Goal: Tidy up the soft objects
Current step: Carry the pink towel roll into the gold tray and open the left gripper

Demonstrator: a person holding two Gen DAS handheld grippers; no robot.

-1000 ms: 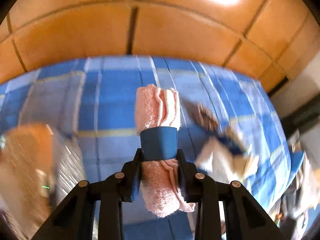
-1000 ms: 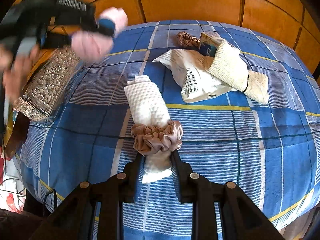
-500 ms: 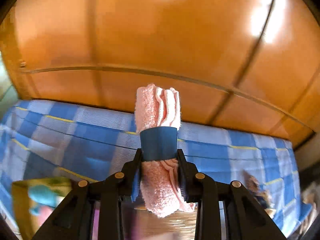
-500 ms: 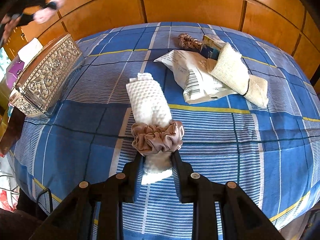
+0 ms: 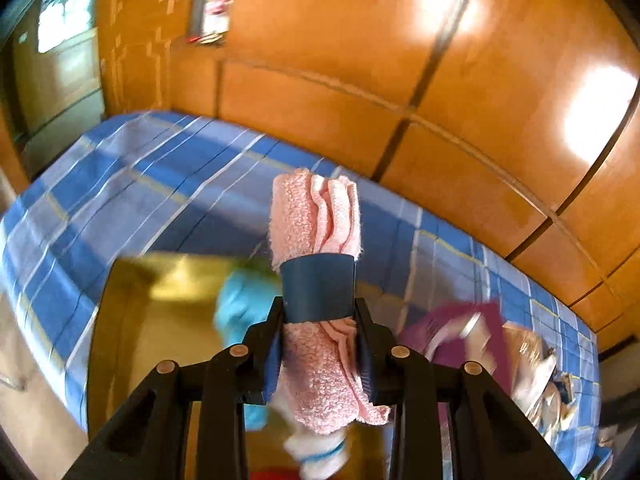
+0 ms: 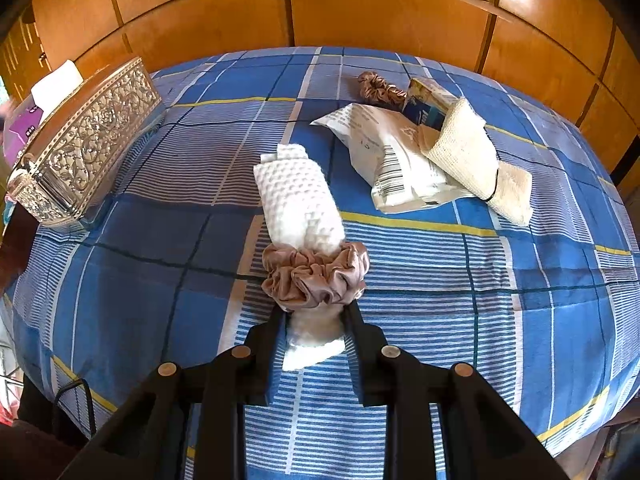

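Left wrist view: our left gripper [image 5: 319,344] is clenched on a rolled pink towel [image 5: 316,216] at its blue band [image 5: 318,286], above a blurred yellow box [image 5: 160,320]. We judge it light and squashy, best held at the band.

Right wrist view: our right gripper [image 6: 314,330] pinches the white towel [image 6: 298,200] on the bed [image 6: 520,300], just behind its scrunchie [image 6: 314,276].

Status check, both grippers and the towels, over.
Left gripper shut on rolled pink terry towel with blue band, airborne above yellow bin. Right gripper shut on white waffle towel in beige scrunchie, on bedspread. Nothing blocking.
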